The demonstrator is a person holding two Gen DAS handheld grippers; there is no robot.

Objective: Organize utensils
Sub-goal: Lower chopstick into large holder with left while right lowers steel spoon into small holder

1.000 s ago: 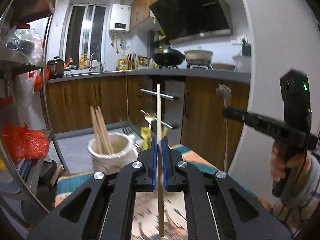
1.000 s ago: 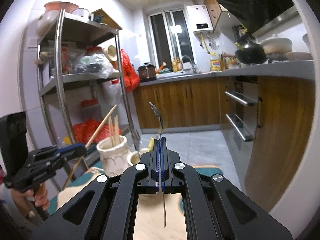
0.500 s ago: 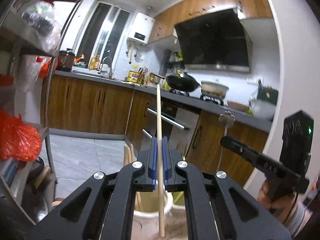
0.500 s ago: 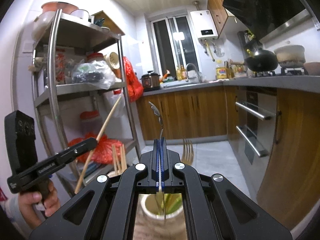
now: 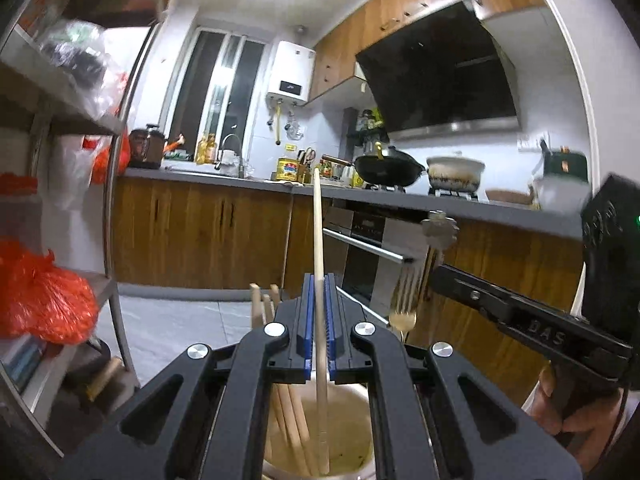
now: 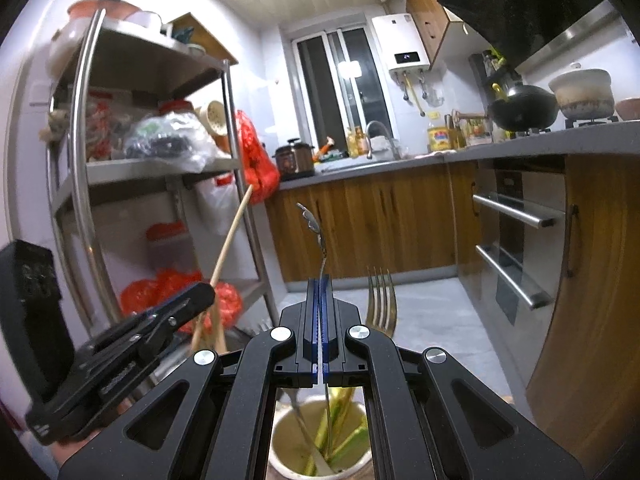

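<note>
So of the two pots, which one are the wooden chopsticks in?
The pot under the left tongs, which grip a chopstick above others standing inside. The other pot, under the right tongs, holds metal and green-handled cutlery instead.

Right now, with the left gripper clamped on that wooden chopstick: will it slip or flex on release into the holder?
The wooden chopstick looks straight: likely stiff. Thin and light, it should drop, then lean against the ceramic holder's rim beside the other chopsticks.

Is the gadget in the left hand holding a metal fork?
No, the left gripper is clamped on a wooden chopstick whose lower end hangs inside the pale holder.
</note>
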